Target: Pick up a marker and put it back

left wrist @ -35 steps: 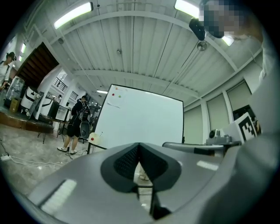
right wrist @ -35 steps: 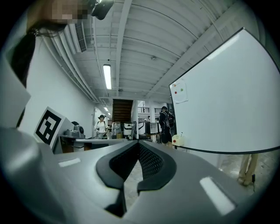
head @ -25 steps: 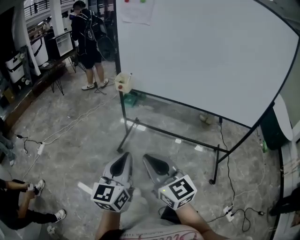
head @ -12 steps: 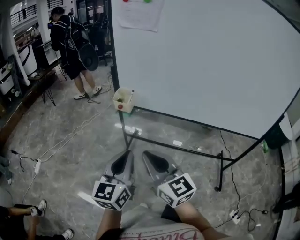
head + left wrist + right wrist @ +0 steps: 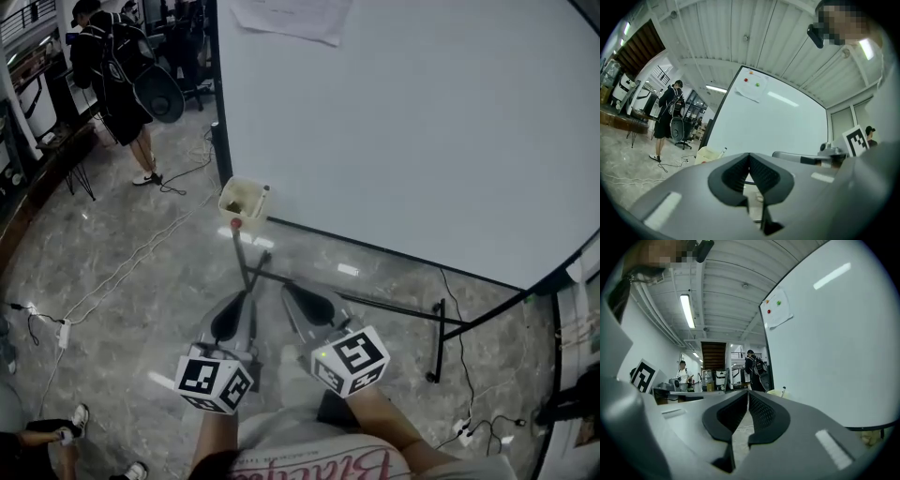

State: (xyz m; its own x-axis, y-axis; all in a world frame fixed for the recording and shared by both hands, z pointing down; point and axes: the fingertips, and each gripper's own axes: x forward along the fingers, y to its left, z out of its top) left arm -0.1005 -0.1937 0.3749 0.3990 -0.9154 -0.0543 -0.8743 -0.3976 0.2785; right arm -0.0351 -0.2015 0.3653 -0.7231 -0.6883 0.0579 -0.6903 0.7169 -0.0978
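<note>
Fingertips on my left gripper (image 5: 247, 294) are pressed together with nothing between them. Those on my right gripper (image 5: 287, 290) are just beginning to open, with only a sliver of gap and nothing in it. I hold both low in front of me, side by side, tips pointing toward the foot of the whiteboard (image 5: 403, 122). The marker (image 5: 723, 151) is well apart from both pairs of fingers. It stands upright in a small cream holder (image 5: 240, 200) hung at the whiteboard's lower left corner, with its pale top poking above the holder's rim. From my left gripper it sits ahead and to the left of the tips; from my right gripper, ahead and slightly to the right. Neither gripper touches the holder or the board.
</note>
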